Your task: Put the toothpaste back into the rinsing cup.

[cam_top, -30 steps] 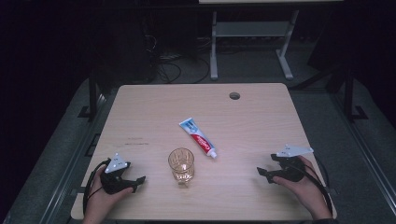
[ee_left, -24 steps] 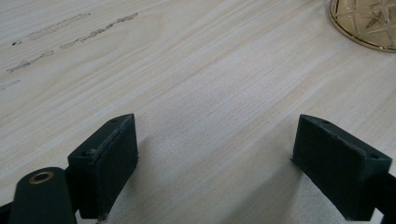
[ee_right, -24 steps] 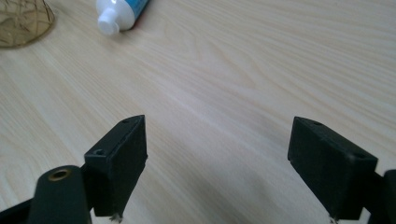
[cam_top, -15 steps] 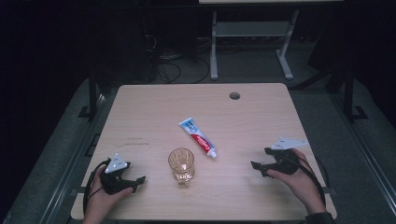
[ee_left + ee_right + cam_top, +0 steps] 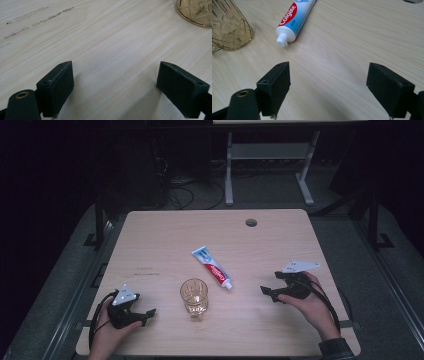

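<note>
High view: left gripper (image 5: pixel 145 312) and right gripper (image 5: pixel 267 292) rest low on the counter (image 5: pixel 165 240), the amber glass (image 5: pixel 194 296) between them and nearer the left. Right gripper view: jaws wide apart, holding nothing; the toothpaste tube (image 5: pixel 295 18) lies ahead and left of the left jaw, white cap toward the jaws, label reading "Colgate". Left gripper view: jaws wide, empty; the glass's base (image 5: pixel 197 12) sits far ahead, beyond the right jaw.

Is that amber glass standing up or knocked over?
Upright. In the high view the glass stands on its base on the table, round rim facing up, apart from the toothpaste tube lying flat behind it.
</note>
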{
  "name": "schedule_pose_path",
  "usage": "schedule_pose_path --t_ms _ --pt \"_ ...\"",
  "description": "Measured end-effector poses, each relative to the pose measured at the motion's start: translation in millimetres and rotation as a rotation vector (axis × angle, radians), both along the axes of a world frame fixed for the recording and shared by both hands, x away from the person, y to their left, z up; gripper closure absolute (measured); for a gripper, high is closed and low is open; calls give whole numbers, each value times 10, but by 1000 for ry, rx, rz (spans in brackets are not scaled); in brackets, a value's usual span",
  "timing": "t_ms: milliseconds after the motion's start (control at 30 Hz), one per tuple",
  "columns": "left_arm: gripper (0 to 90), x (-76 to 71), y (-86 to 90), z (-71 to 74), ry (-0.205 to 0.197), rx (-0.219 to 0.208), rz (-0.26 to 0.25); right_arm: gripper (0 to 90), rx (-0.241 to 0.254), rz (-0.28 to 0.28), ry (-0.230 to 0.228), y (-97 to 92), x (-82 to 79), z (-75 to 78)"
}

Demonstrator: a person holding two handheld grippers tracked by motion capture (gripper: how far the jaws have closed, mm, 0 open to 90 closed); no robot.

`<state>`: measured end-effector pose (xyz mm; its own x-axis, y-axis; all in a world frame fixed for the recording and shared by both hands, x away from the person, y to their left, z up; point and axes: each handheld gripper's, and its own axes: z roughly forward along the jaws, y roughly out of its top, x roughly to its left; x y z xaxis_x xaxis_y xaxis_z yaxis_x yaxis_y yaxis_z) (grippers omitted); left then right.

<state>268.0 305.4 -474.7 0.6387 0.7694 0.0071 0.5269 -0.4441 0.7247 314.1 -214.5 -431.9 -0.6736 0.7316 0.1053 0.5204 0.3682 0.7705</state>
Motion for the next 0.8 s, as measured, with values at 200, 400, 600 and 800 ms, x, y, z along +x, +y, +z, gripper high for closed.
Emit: schedule_pose_path --t_ms 200,400,600,800 --pt "131 0 0 0 0 0 0 194 10 10 0 63 54 28" --pt "131 0 0 0 0 0 0 203 2 12 2 171 123 71" --pt "131 0 0 0 0 0 0 209 -4 19 3 263 178 83" --pt "131 0 0 0 0 0 0 210 -8 30 2 353 228 112"
